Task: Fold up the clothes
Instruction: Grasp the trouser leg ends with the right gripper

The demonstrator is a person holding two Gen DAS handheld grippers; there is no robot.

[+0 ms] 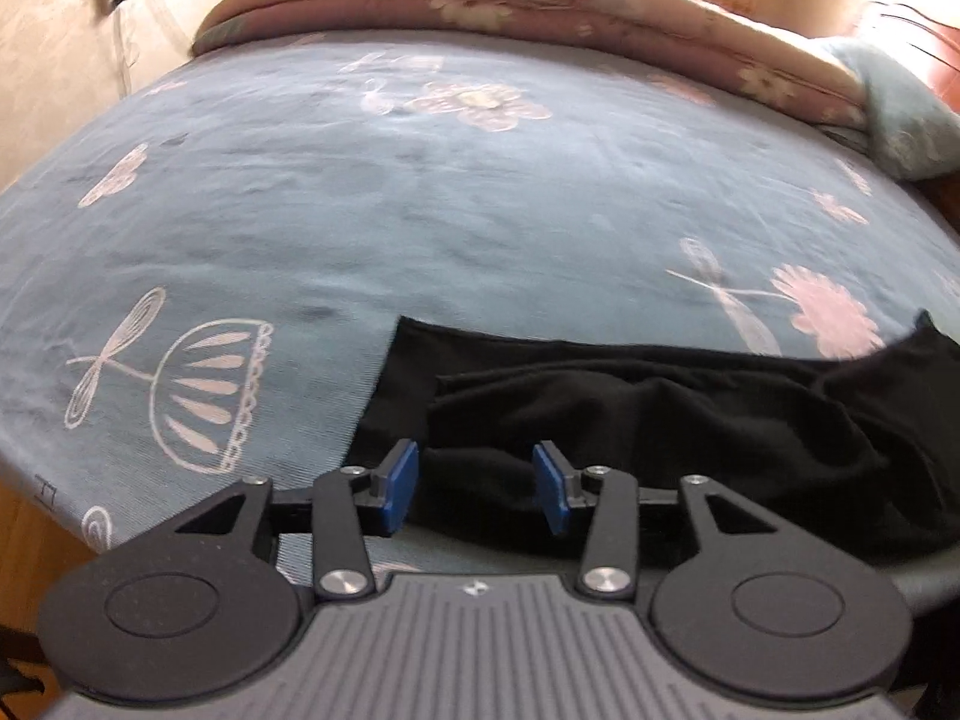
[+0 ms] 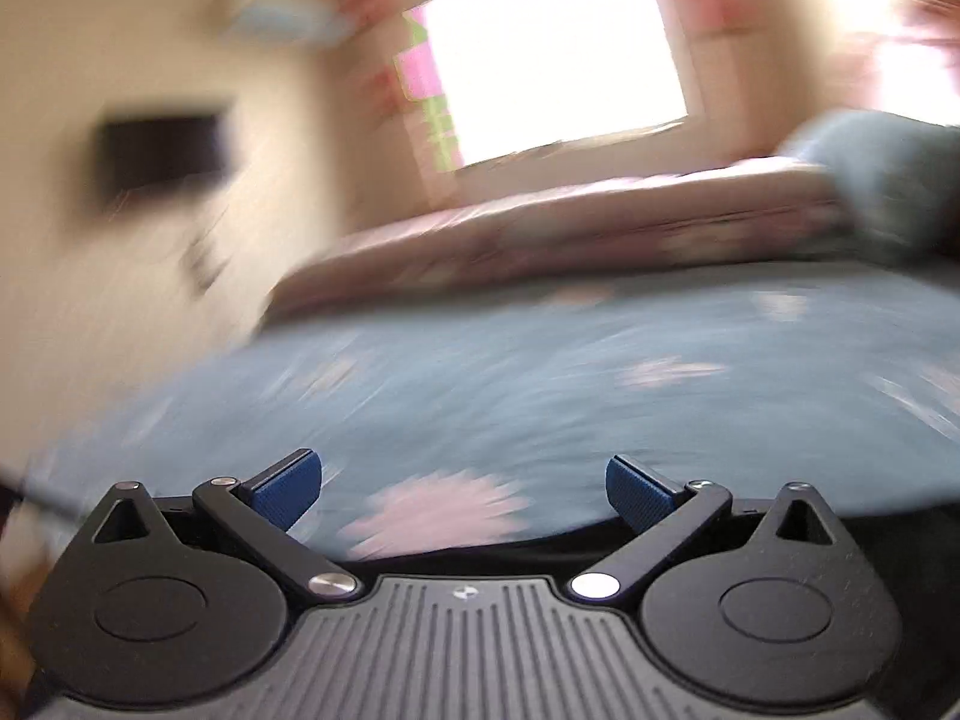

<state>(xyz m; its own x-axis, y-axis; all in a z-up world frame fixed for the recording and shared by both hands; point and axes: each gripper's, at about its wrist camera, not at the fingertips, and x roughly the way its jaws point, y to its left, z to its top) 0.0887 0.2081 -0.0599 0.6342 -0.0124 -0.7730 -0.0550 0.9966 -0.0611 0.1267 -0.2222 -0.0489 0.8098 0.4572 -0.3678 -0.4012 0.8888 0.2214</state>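
— Left wrist view has it best: the black garment (image 1: 690,420) lies on the bed (image 1: 420,228), bunched along the near edge and stretching toward the near right corner. One flat layer pokes out at its left end, with a rumpled layer heaped on top.

— So is it folded yet?

— Partly, I'd say. It looks doubled over at least once, but the upper layer is wrinkled and its edges don't line up, so I'd judge there's smoothing and another fold left. No tidy stack anywhere that I can see.

— What's the left gripper (image 1: 476,489) doing?

— It points steeply down at the garment's left end. Its jaws stand apart with cloth showing in the gap, but the blue pads (image 1: 401,489) aren't pinching any of it. Released, then.

— And the right one?

— The right gripper (image 2: 465,489) is tipped far more level, looking across the bed toward the folded quilt (image 2: 570,228) at the far edge and the window (image 2: 552,42). Everything there is smeared with blur. Its jaws gape wide and hold nothing; only a dark strip at the bottom hints at the garment beneath.

— Both free, then?

— Both free, with the garment resting on the bed by itself.
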